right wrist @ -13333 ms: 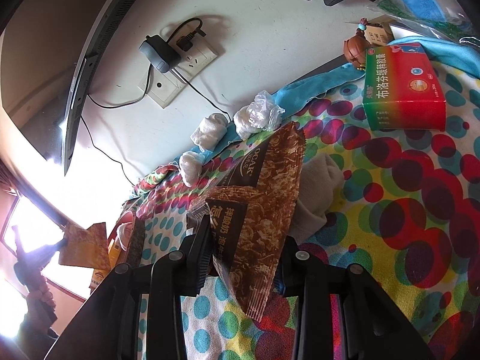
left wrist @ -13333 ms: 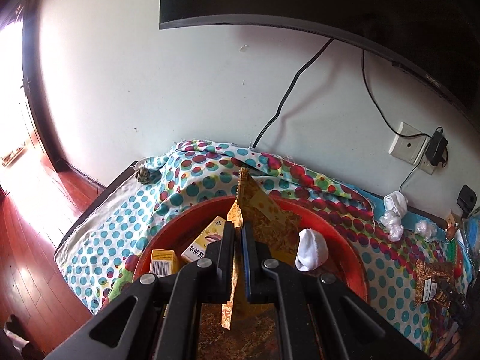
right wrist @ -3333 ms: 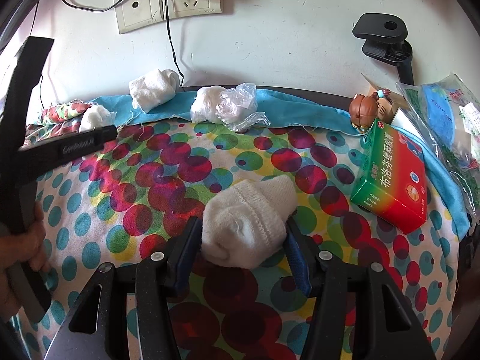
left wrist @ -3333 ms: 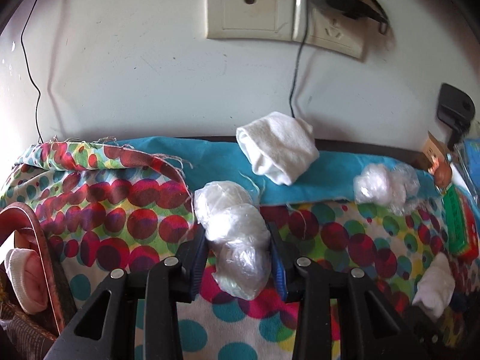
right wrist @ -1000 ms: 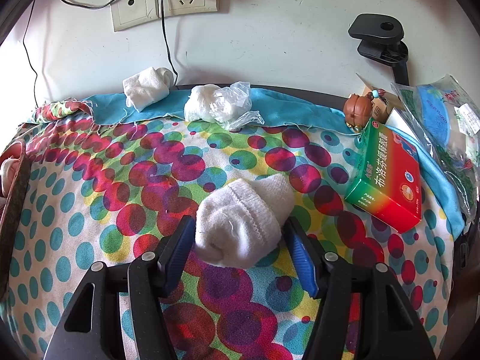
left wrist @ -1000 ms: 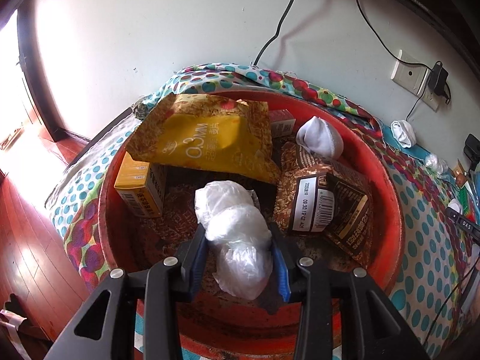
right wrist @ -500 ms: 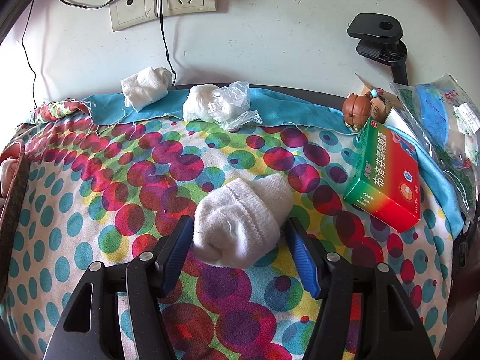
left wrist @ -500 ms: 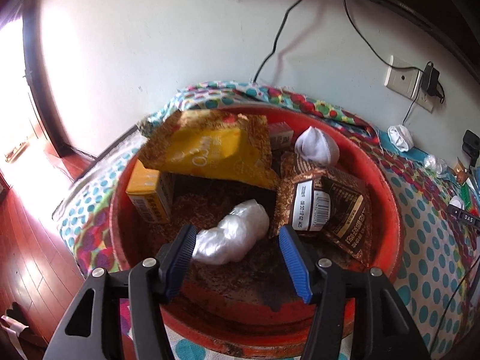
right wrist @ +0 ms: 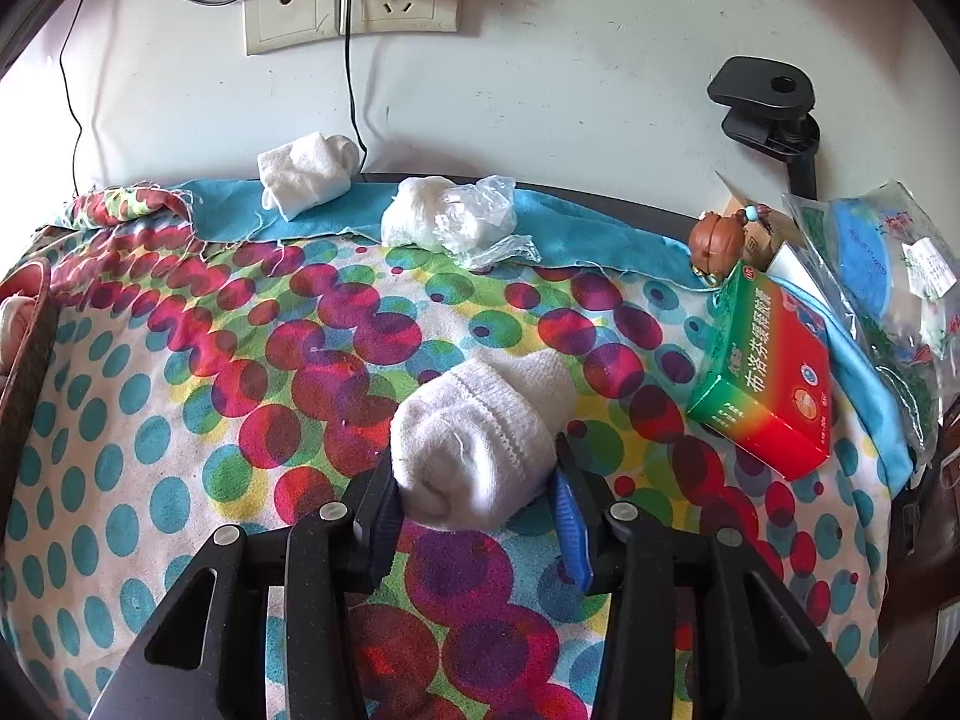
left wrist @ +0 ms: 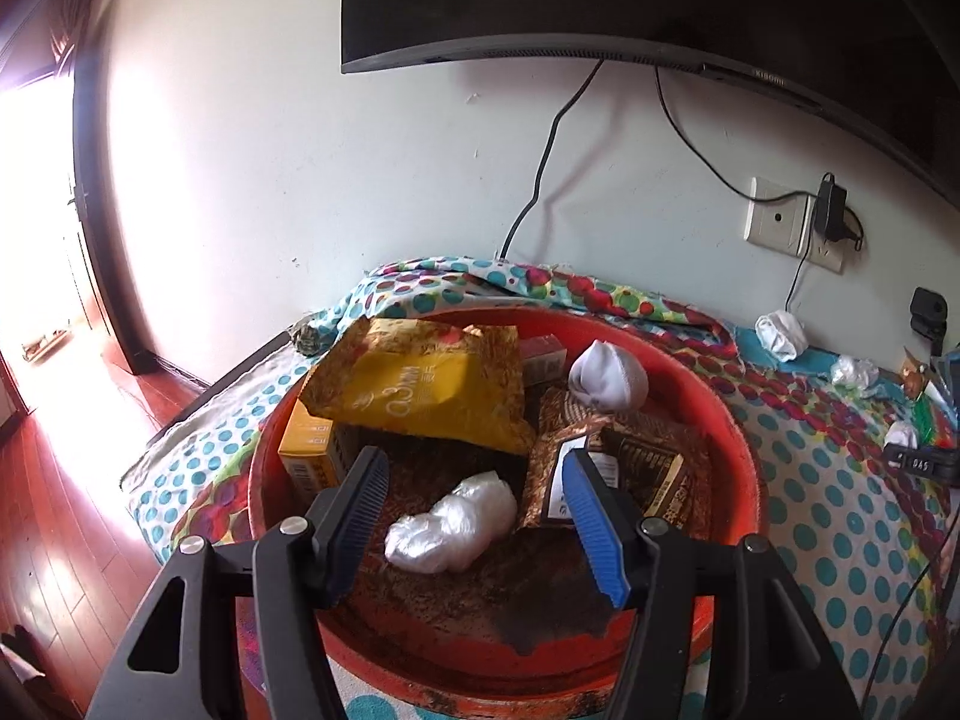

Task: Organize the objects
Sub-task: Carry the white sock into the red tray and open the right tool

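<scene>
In the left wrist view my left gripper (left wrist: 480, 510) is open and empty above a red basin (left wrist: 744, 456). A clear plastic-wrapped bundle (left wrist: 453, 522) lies on the basin floor between the fingers, apart from them. The basin also holds a yellow snack bag (left wrist: 420, 390), a yellow box (left wrist: 306, 450), a brown snack bag (left wrist: 636, 474) and a white sock ball (left wrist: 606, 381). In the right wrist view my right gripper (right wrist: 474, 504) is shut on a rolled white sock (right wrist: 480, 444) on the spotted cloth (right wrist: 210, 390).
At the wall edge lie another white sock roll (right wrist: 306, 177) and a plastic-wrapped bundle (right wrist: 450, 219). A green and red box (right wrist: 768, 384), a brown figurine (right wrist: 717, 240) and plastic bags (right wrist: 882, 276) sit at the right. A wall socket (right wrist: 354, 6) and cables hang above.
My left gripper carried the plastic-wrapped bundle over the basin, opened and let it drop onto the basin floor, then rose a little. My right gripper closed a little on the white sock.
</scene>
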`<state>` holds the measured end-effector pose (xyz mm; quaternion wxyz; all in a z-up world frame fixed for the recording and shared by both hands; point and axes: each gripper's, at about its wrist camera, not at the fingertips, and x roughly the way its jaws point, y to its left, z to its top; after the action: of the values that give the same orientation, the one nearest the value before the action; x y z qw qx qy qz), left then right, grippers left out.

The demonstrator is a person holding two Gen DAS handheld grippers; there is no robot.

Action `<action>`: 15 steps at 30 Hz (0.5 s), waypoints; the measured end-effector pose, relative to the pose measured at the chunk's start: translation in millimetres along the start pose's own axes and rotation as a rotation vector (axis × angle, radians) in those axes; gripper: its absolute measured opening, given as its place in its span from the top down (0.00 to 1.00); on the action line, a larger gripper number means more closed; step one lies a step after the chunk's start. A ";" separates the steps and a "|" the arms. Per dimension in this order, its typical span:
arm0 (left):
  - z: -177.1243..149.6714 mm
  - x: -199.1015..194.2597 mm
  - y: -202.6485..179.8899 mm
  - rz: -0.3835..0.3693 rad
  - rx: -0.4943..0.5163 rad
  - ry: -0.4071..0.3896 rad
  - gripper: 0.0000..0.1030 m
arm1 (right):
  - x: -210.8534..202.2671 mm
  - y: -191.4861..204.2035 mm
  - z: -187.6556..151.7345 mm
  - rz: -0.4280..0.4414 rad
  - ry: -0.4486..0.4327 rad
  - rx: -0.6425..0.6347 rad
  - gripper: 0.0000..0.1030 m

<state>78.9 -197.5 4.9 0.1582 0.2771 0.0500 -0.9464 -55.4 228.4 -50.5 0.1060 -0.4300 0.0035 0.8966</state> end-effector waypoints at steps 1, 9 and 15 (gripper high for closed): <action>1.6 -1.7 1.1 0.003 -0.005 -0.011 0.40 | -0.7 -1.3 0.0 -0.002 -0.004 0.001 0.61; 10.5 1.2 28.0 0.074 -0.072 -0.058 0.39 | -5.3 -15.5 -5.0 -0.020 -0.002 0.042 0.61; 9.4 10.5 46.3 0.071 -0.166 -0.017 0.39 | -51.2 11.3 -3.5 0.145 -0.062 0.010 0.61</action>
<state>80.9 -245.8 6.8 0.2145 0.2566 0.1172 -0.9351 -23.7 207.5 -14.2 0.0433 -0.4002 0.0358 0.9147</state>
